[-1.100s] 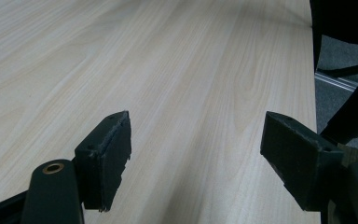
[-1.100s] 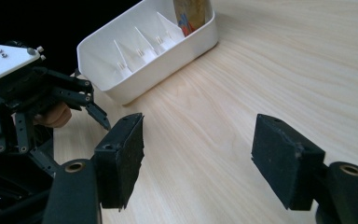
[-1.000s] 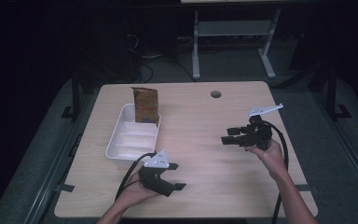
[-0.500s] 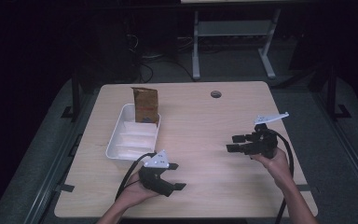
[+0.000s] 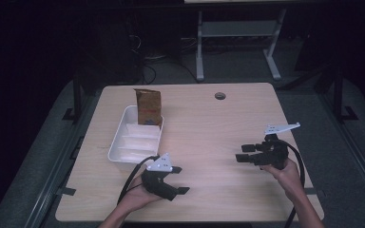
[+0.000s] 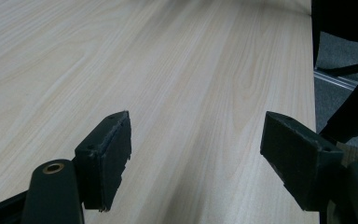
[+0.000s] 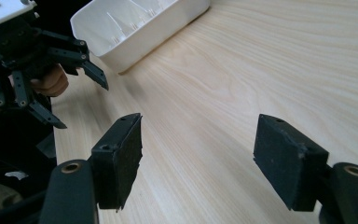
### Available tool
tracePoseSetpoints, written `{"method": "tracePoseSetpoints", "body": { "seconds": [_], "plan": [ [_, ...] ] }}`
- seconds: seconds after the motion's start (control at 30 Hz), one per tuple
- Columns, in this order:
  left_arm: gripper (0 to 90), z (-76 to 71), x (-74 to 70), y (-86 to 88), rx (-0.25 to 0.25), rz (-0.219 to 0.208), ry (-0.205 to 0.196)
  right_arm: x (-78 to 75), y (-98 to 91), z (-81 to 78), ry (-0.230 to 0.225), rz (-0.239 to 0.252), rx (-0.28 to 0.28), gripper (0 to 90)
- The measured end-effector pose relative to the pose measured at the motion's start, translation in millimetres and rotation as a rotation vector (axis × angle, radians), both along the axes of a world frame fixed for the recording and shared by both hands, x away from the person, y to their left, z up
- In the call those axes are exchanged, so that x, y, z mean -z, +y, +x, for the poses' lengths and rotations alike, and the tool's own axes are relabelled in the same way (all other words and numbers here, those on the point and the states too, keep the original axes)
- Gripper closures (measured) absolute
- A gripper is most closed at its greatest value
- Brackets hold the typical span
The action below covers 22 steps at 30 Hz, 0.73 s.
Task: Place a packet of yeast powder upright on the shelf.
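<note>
I'm holding both grippers low over the table (image 5: 195,118), nothing gripped. L gripper (image 5: 178,179) is sitting near the front edge w/ jaws spread wide, bare wood between the pads in the left gripper view (image 6: 193,135). R gripper (image 5: 245,153) is pointing across toward the white tray (image 5: 119,156), jaws also near full open and empty; in the right gripper view (image 7: 198,154) I'm seeing the tray (image 7: 135,37) ahead and the L gripper (image 7: 81,70) off to the side.

The brown paper bag (image 5: 148,107) is standing upright at the tray's far end, apparently inside it; can't tell if it's leaning on the wall.

My read: approach is still to come. I'm thinking R should go in level, jaws staying wide, and close on the bag's flat faces, not the crumpled top, so it doesn't fold.

Room: lots of open wood between R and the tray, so a straight sweep is fine. I'm minding the tray rim, the L gripper beside its near end, and both cables near the front edge.
</note>
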<state>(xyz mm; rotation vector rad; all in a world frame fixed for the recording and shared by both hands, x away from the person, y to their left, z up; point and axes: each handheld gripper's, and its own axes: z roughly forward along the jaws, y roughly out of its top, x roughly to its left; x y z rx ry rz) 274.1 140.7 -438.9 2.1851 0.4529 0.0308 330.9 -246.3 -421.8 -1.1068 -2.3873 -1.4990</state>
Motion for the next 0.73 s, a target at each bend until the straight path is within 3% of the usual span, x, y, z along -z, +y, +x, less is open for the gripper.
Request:
{"method": "tracePoseSetpoints", "body": {
  "seconds": [0.47, 0.73],
  "plan": [
    [24.4, -1.1, 1.5, -0.6, 0.004, 0.002, 0.004, 11.7, 0.7, -17.2, 0.004, 0.000, -0.006, 30.3],
    [24.8, -3.5, 5.2, 1.5, 0.002, -0.003, 0.017, 23.1, 3.8, -31.9, -0.002, -0.026, 0.010, 28.3]
  ]
}}
